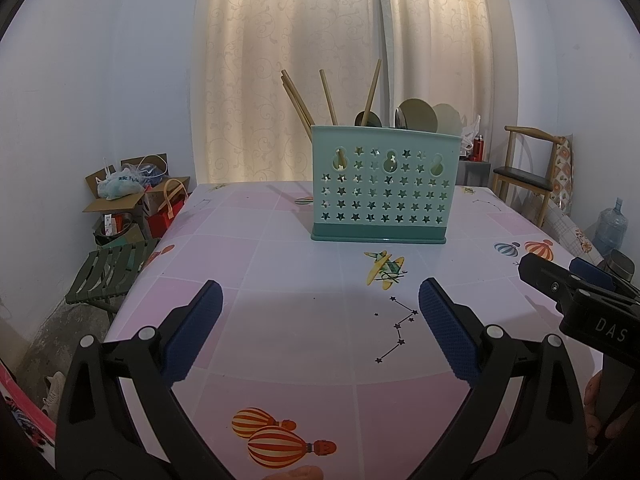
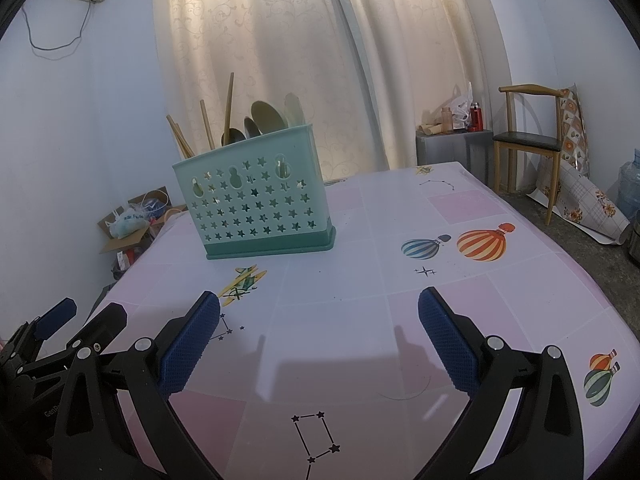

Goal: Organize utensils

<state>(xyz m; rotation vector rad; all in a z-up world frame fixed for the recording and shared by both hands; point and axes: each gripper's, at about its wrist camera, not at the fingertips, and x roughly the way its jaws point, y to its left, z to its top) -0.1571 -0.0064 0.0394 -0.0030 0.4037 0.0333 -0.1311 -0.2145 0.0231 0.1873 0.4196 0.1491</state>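
My left gripper point(image 1: 320, 300): matte black plastic arms, angular, with triangular cut-outs in the frame. Each finger ends in a dark blue pad point(image 1: 444, 328) with a fine knurled, dotted grip texture. Round silver pivot pins sit at the joints, two per side.

My right gripper point(image 2: 319, 312): same build, black linkage, blue textured pads point(image 2: 188, 348), silver pins. Seen from the left wrist camera, its body carries pale letters "DAS" and a small screw on one arm. From the right wrist camera, the left gripper's body shows partial pale lettering, "Gen". A bit of bare skin, my hand point(image 1: 594, 404), shows beside the handle.
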